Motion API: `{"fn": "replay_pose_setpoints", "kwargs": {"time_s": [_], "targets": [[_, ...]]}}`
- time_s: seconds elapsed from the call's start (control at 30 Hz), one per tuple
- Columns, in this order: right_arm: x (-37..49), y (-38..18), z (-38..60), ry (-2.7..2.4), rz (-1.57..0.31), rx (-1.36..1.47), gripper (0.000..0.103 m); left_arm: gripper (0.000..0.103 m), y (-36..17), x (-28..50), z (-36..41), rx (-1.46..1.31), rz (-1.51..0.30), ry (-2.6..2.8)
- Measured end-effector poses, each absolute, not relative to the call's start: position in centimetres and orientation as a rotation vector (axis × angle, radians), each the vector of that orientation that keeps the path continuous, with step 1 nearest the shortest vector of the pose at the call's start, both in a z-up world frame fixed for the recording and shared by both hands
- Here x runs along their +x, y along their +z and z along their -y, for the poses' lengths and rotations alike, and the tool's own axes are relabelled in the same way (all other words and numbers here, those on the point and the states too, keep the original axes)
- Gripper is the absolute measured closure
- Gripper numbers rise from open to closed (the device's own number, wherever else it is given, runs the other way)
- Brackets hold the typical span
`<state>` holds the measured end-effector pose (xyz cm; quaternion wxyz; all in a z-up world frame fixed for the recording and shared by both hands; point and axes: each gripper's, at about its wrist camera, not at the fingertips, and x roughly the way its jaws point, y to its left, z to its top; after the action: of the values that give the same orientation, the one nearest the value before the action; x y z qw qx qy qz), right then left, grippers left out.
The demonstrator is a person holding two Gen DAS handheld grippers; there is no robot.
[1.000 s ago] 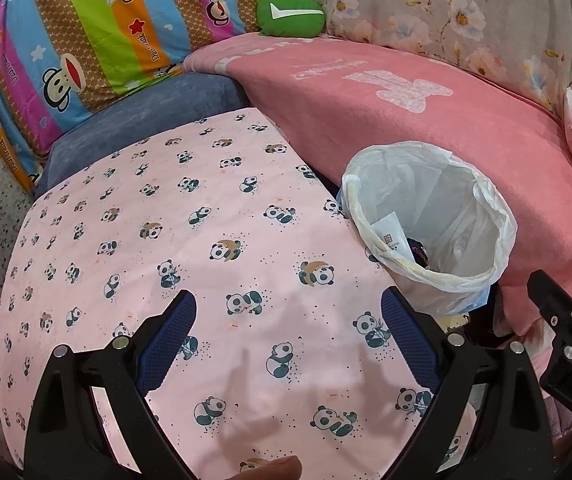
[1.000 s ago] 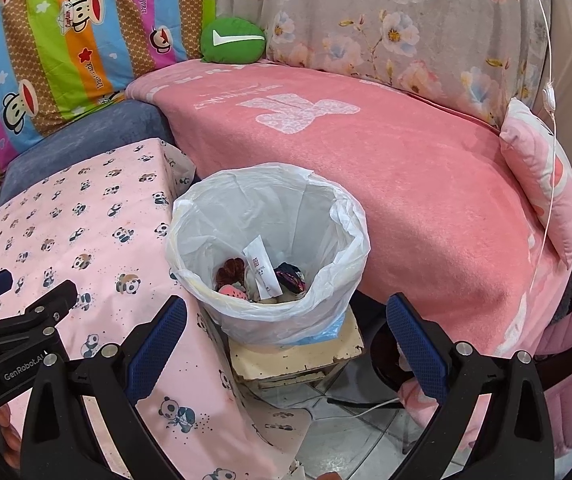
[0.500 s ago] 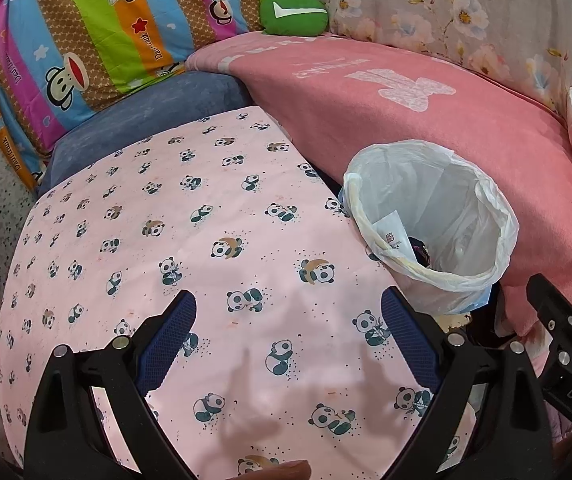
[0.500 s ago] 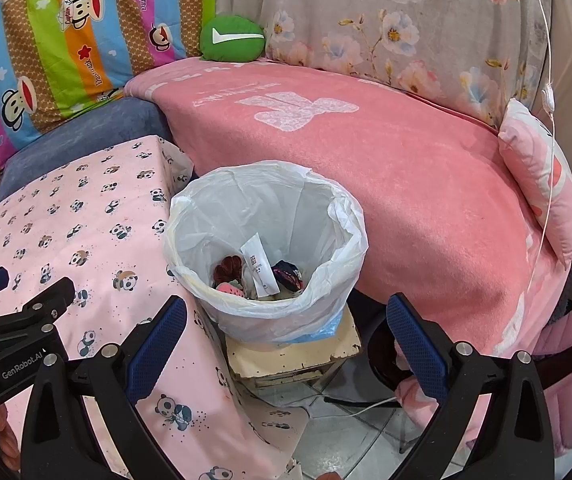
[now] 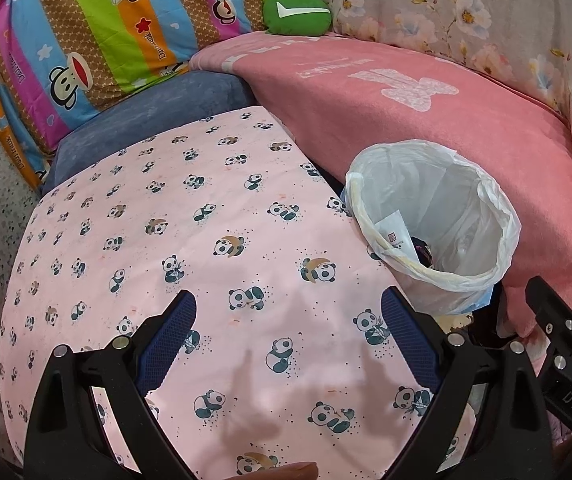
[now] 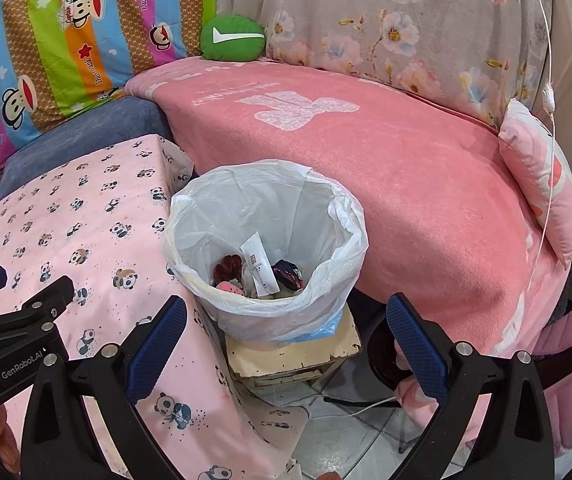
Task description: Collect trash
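Two grippers, both spread wide and holding nothing. Left gripper (image 5: 288, 332) over the panda-print surface (image 5: 213, 216), blue pads well apart, nothing but cloth between them; also seen from the right wrist view at the lower left edge (image 6: 17, 320). Right gripper (image 6: 286, 332) above the gap between surface and sofa, fingers flanking the lower part of the trash bin (image 6: 265, 248); a corner of it also at the right edge of the left wrist view (image 5: 562, 344).

Trash bin lined with a white plastic bag, upright on a worn cream box (image 6: 294, 352), just beside the right edge of the surface and against the front of the pink blanket (image 6: 386, 168). Seen also from the left wrist view (image 5: 434, 224), to the right of the surface. Inside the bin: a white paper packet (image 6: 259, 268) leaning upright, a dark reddish item (image 6: 227, 266) to its left, a dark patterned scrap (image 6: 288, 274) to its right, something pink (image 6: 229, 288) lower down.

Behind: a striped monkey-print cover (image 6: 65, 28), a green cushion (image 6: 231, 38) on the far end of the blanket, a floral cloth (image 6: 386, 28) along the back, a pink pillow (image 6: 538, 176) at the right end with a white cable (image 6: 548, 92) hanging past it. Tiled floor (image 6: 342, 436) below the box.
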<state>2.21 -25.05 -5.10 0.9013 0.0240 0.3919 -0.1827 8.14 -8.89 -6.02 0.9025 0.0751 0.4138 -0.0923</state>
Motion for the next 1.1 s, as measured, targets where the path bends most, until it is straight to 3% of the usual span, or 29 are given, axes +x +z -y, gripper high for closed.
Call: {"fn": "replay_pose_setpoints", "kwargs": {"time_s": [1.1], "targets": [[1.95,-5.56,25.03,-0.378,-0.814,0.053,0.007,0.014,-5.79,8.06,9.79,0.186,-0.847,-0.203]]}}
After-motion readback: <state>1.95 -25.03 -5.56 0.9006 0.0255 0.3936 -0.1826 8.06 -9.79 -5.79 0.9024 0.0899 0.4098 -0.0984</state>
